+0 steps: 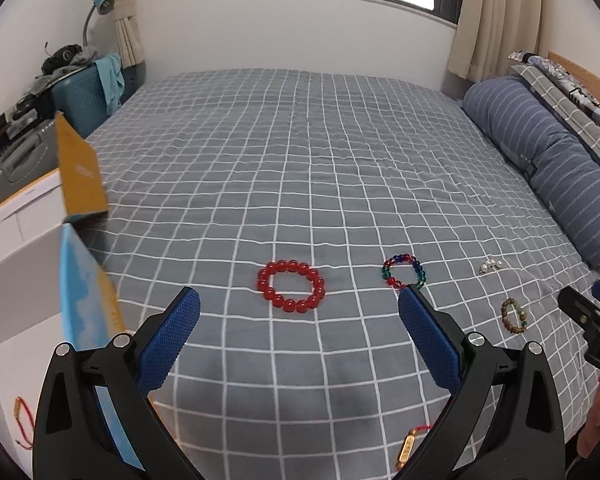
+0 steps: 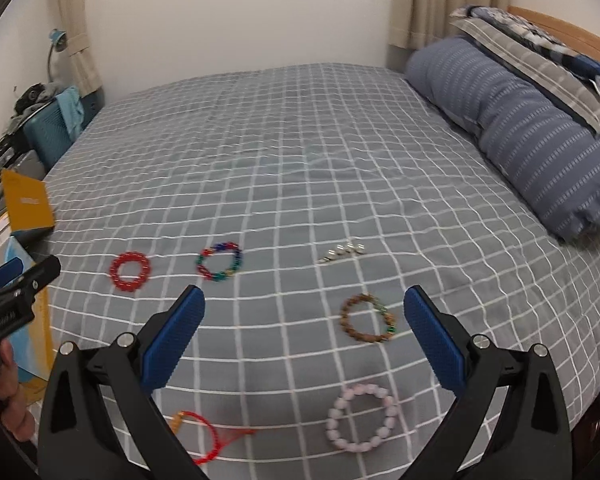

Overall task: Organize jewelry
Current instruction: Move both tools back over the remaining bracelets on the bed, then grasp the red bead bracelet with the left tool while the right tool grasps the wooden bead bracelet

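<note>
Several bracelets lie on the grey checked bed. A red bead bracelet (image 1: 291,286) (image 2: 129,271) lies just ahead of my open, empty left gripper (image 1: 300,308). A multicolour bead bracelet (image 1: 404,272) (image 2: 219,266) lies to its right, then a small pearl piece (image 1: 490,266) (image 2: 342,253). A brown bead bracelet (image 1: 514,315) (image 2: 367,319) lies between the fingers of my open, empty right gripper (image 2: 304,312). A pink bead bracelet (image 2: 362,418) and a red cord bracelet (image 2: 202,438) lie nearer. A gold charm on red cord (image 1: 406,446) lies low in the left wrist view.
An open box with a yellow flap (image 1: 80,168) (image 2: 26,204) and white inside stands at the bed's left edge; a thin red cord bracelet (image 1: 22,424) lies in it. Blue striped pillows (image 1: 548,156) (image 2: 520,128) line the right side. Suitcases (image 1: 80,96) stand at the left.
</note>
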A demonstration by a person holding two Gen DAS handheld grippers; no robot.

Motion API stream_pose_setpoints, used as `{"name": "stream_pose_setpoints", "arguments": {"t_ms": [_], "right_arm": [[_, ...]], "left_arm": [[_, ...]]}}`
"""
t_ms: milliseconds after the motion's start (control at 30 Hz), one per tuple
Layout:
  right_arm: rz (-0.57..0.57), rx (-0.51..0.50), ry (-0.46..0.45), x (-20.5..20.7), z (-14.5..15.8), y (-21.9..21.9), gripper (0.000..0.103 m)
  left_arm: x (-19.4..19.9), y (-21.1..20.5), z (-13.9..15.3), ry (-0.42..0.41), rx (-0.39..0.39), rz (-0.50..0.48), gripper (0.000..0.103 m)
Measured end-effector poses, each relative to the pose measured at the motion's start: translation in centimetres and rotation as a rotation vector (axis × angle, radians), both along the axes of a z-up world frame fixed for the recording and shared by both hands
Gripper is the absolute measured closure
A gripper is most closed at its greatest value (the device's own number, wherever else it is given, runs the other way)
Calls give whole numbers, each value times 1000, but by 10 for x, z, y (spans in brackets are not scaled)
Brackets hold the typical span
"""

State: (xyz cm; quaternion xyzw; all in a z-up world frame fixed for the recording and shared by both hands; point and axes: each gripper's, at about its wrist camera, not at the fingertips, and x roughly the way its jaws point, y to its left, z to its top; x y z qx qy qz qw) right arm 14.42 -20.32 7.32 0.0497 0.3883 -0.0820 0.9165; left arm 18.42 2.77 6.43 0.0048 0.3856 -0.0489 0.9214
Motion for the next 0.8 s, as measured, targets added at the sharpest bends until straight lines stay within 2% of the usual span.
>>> {"name": "stream_pose_setpoints", "arguments": {"t_ms": [233, 533, 800], "right_arm": [[-18, -4, 27, 0, -24, -26, 7], [10, 35, 87, 10, -67, -45, 7], [30, 61, 166, 33, -105, -58, 7]], "left_arm": [[29, -1, -31, 20, 7, 26, 6], [61, 27, -85, 99, -22, 115, 6], [85, 19, -111, 112, 29, 113, 6]]}}
